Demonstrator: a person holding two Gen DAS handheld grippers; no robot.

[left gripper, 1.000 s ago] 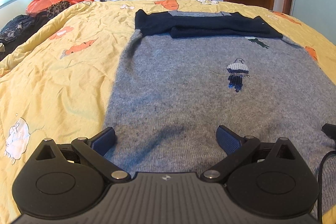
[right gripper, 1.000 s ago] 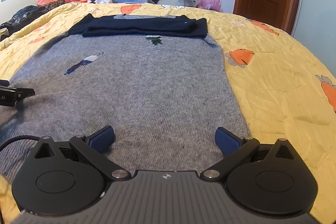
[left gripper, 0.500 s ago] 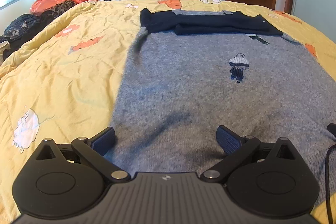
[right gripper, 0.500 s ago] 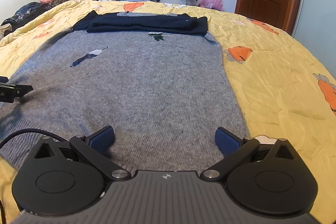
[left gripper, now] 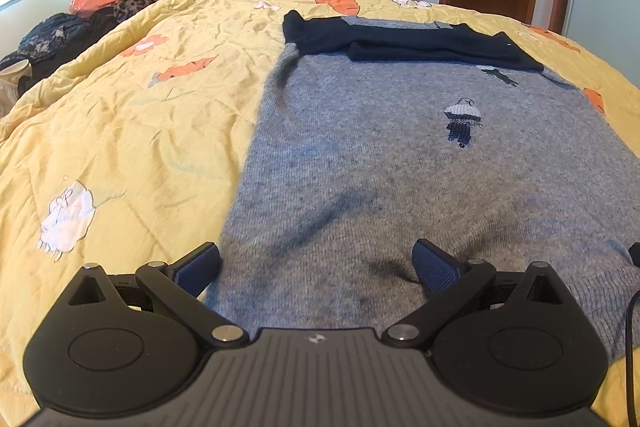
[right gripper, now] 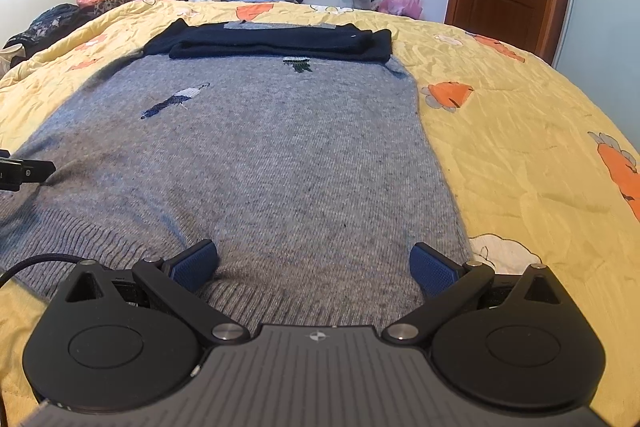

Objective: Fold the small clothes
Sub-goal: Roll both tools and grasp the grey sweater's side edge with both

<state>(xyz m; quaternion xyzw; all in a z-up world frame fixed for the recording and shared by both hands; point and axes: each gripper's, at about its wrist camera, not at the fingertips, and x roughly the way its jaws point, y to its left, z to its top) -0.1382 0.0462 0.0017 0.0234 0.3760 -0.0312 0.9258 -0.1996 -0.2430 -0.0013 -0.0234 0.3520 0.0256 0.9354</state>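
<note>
Sweater [right gripper: 256, 163]: grey, flat | navy sleeves folded across top | hem perhaps rumpled

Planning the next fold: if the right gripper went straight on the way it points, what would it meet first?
Probably the grey sweater lying under the open right gripper; farther along that line lie the folded navy sleeves. How high it is above the knit is unclear.

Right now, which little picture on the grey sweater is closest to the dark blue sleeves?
The small green stitched picture on the grey knitted sweater, just below the folded navy sleeves; the blue-and-white one sits lower.
</note>
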